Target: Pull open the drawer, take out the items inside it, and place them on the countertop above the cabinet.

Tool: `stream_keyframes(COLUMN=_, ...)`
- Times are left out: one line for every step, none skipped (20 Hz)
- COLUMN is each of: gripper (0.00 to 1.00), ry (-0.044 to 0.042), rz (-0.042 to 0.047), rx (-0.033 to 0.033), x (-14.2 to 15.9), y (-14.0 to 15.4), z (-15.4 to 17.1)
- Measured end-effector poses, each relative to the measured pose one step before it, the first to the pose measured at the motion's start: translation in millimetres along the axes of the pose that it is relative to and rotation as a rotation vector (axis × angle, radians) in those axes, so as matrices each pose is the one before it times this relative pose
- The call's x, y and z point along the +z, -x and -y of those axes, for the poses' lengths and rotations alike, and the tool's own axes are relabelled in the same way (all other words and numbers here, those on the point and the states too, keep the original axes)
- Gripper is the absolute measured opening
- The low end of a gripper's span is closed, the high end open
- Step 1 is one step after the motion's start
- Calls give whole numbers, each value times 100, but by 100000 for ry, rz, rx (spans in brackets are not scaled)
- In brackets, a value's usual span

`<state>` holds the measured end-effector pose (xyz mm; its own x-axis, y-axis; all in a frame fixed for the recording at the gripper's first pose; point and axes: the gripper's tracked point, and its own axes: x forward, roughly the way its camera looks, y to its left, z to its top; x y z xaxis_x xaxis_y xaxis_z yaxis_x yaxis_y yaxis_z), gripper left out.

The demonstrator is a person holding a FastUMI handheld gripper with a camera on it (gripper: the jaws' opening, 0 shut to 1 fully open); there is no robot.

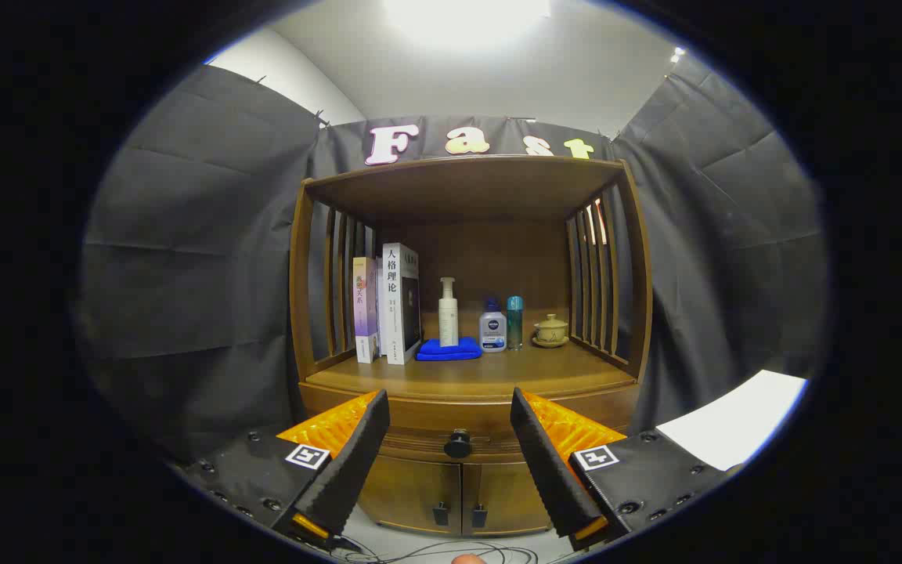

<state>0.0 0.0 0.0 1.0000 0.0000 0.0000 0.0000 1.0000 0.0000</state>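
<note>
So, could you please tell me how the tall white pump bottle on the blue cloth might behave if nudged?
The pump bottle is tall and narrow, so it probably tips easily. Standing on the folded blue cloth, its footing is likely soft. The gripper is open, well short of it.

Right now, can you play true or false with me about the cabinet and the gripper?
1. The drawer is shut. True.
2. The gripper is squeezing the black knob. False: its fingers are open, with the knob between and beyond them, untouched.
3. A white pump bottle stands on a blue cloth. True.
4. The books lie flat. False: they stand upright, beside the cloth.
5. A small lidded cup sits on the countertop. True.
</note>
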Motion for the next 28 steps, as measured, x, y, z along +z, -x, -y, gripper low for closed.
stream_keyframes(gripper=97, ry=-158, rz=136, rx=-20, x=31, y=28, z=45)
stream_keyframes(gripper=97, ry=-392, rz=-170, rx=67, x=-38, y=34, z=45)
stream_keyframes(gripper=97, ry=-658, rz=585, rx=320, x=289, y=132, z=-4)
stream_keyframes(gripper=97, ry=-627, rz=980, rx=146, x=322, y=101, z=-15)
stream_keyframes(gripper=97, ry=-458, rz=865, rx=35, x=365, y=105, z=56)
stream_keyframes(gripper=97, ry=-286, rz=1006, rx=104, x=180, y=-24, z=-41)
stream_keyframes(gripper=97, ry=42, rz=524, rx=-140, x=171, y=-28, z=107)
stream_keyframes(gripper=97, ry=85, rz=59, rx=-56, x=-74, y=-22, z=48)
stream_keyframes(gripper=97, ry=17, rz=-388, rx=147, x=-104, y=-14, z=-64)
stream_keyframes(gripper=97, ry=-72, rz=-604, rx=51, x=-174, y=-85, z=-58)
stream_keyframes(gripper=97, ry=-123, rz=-581, rx=157, x=-160, y=-7, z=-83)
stream_keyframes(gripper=97, ry=19, rz=-98, rx=59, x=-117, y=-88, z=31)
stream_keyframes(gripper=97, ry=251, rz=-86, rx=-67, x=28, y=-102, z=-29)
stream_keyframes(gripper=97, ry=371, rz=-58, rx=99, x=-202, y=-47, z=-48)
stream_keyframes(gripper=97, ry=385, rz=49, rx=246, x=2, y=-62, z=-79)
stream_keyframes(gripper=97, ry=366, rz=369, rx=306, x=11, y=-120, z=-140)
stream_keyframes(gripper=97, ry=392, rz=421, rx=703, x=42, y=-293, z=-111)
stream_keyframes(gripper=97, ry=599, rz=542, rx=154, x=-92, y=-298, z=-87)
stream_keyframes(gripper=97, ry=785, rz=791, rx=-575, x=106, y=-379, z=233)
stream_keyframes(gripper=97, ry=717, rz=489, rx=-584, x=-152, y=-390, z=188)
stream_keyframes(gripper=97, ry=53, rz=35, rx=-584, x=-246, y=-620, z=136)
stream_keyframes(gripper=97, ry=-399, rz=-599, rx=582, x=-469, y=-712, z=-226)
stream_keyframes(gripper=97, ry=-443, rz=-555, rx=603, x=-290, y=-621, z=-137)
stream_keyframes(gripper=97, ry=156, rz=-625, rx=-289, x=-445, y=-865, z=179)
stream_keyframes(gripper=97, ry=252, rz=-575, rx=-614, x=-374, y=-824, z=254)
stream_keyframes(gripper=97, ry=383, rz=-1084, rx=-560, x=-508, y=-806, z=78)
stream_keyframes(gripper=97, ry=-82, rz=-1039, rx=-543, x=-652, y=-732, z=95)
stream_keyframes(gripper=97, ry=-324, rz=-1717, rx=-116, x=-866, y=-783, z=-46)
